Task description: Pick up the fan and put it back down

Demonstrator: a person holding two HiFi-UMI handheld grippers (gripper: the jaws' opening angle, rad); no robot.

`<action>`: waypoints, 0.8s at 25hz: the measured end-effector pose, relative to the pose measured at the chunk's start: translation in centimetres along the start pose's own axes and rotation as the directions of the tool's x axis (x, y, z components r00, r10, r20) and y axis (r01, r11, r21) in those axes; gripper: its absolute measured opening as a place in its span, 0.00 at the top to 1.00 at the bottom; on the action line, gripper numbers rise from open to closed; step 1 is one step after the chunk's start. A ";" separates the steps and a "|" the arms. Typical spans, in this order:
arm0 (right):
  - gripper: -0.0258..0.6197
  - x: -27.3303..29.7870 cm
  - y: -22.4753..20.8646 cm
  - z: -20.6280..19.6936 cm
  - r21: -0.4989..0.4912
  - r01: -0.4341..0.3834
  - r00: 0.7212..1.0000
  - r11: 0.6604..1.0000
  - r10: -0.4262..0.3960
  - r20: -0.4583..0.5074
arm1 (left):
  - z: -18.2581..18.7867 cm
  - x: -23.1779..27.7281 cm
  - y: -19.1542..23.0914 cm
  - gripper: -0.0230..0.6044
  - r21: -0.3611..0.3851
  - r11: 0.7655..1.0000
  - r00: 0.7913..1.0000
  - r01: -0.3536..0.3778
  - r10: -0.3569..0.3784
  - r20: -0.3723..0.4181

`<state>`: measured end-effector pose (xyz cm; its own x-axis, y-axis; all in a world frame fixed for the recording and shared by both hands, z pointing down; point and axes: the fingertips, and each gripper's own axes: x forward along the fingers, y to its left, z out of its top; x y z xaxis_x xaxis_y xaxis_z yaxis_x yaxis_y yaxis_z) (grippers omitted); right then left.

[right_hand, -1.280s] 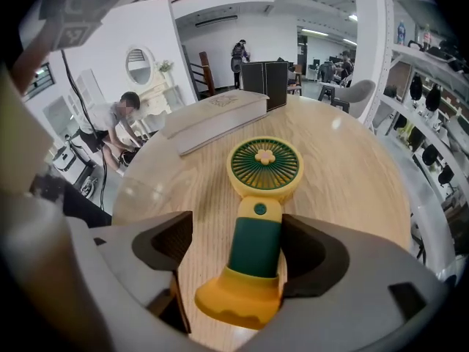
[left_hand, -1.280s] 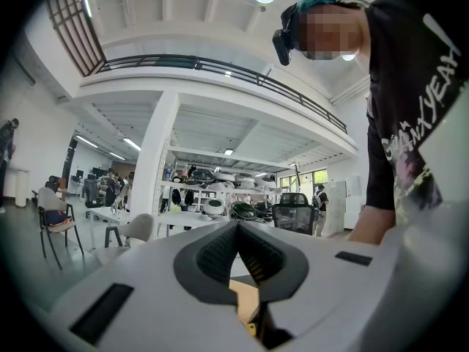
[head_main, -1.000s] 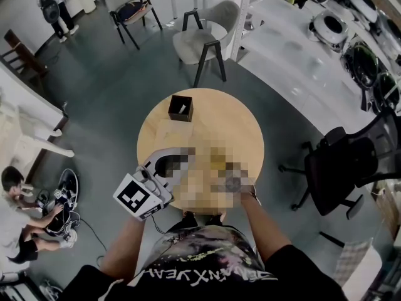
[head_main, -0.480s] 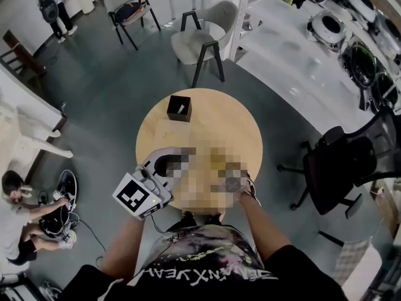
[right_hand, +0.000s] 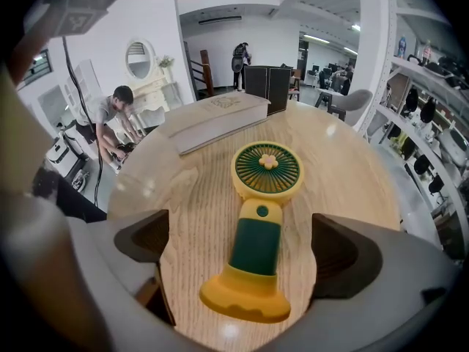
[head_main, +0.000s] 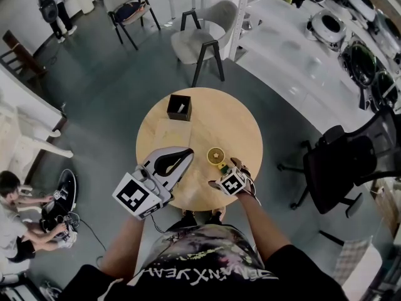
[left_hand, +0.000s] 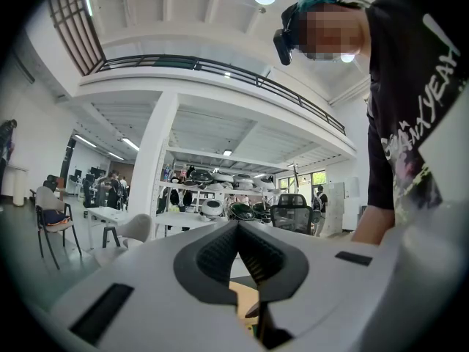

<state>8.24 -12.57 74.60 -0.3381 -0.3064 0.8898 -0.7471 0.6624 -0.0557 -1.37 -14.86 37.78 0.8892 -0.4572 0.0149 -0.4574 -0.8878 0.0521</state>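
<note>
A yellow and dark green hand-held fan (head_main: 215, 155) lies flat on the round wooden table (head_main: 238, 124), its round head (right_hand: 267, 169) pointing away from me. My right gripper (head_main: 224, 168) hangs tilted down over the fan's base. Its jaws have just been opening and now stand wide on either side of the handle (right_hand: 256, 248) without touching it. My left gripper (head_main: 188, 150) is level over the table's near left part, with its fingertips (left_hand: 238, 227) together and nothing between them.
A black open box (head_main: 179, 108) stands at the table's far edge, with a flat pale board (right_hand: 212, 119) lying in front of it. A grey chair (head_main: 203, 39) is behind the table and a black office chair (head_main: 341, 168) to the right. A person (head_main: 12, 199) crouches on the floor at left.
Neither arm has visibly moved. The earlier frames hide the fan and the right gripper's jaws, so nothing can be compared there.
</note>
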 end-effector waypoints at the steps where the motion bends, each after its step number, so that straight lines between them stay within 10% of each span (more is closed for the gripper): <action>1: 0.05 0.0 0.0 0.0 0.000 0.000 1.000 1.000 0.000 0.002 | -0.1 0.0 0.0 0.94 0.000 1.000 1.000 0.000 0.000 0.000; 20: 0.05 -5.4 0.2 7.2 -0.027 0.032 0.975 0.999 -0.026 0.219 | -0.2 0.1 0.2 0.94 -0.001 1.000 1.000 0.002 -0.002 -0.007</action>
<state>5.75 -15.68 66.55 -0.4358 -0.4654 0.7703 -0.7421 0.6701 -0.0150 -1.37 -15.12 37.97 0.8904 -0.4548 0.0216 -0.4552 -0.8888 0.0532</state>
